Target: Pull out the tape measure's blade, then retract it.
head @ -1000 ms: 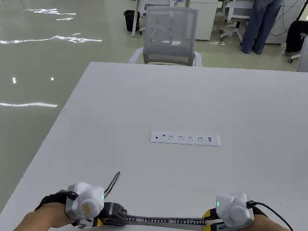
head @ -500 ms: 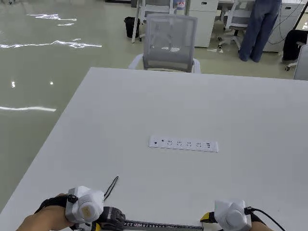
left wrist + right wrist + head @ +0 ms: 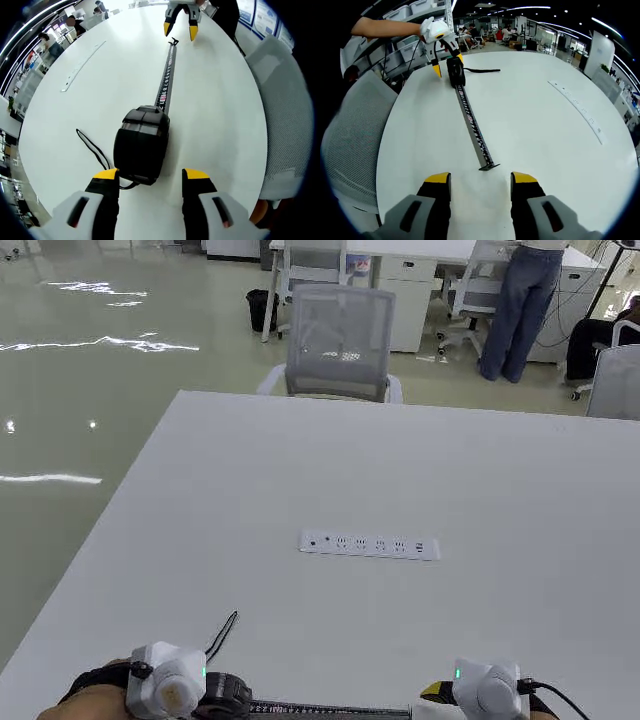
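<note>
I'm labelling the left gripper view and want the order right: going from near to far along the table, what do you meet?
Nearest, the left hand-held gripper, jaws open → tape measure case → extended blade → end hook → right hand-held gripper, jaws open.

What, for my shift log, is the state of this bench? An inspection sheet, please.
Surface: white table, flat.
Job's things: tape measure lying on it, blade pulled out flat, hook free.
Clutter: power strip mid-table.
Grippers: left hand-held gripper open around the tape measure; right hand-held gripper open, just short of the hook.
Cables: black strap beside the tape measure; cable at the right hand-held gripper.
Surroundings: mesh chair, standing person.
</note>
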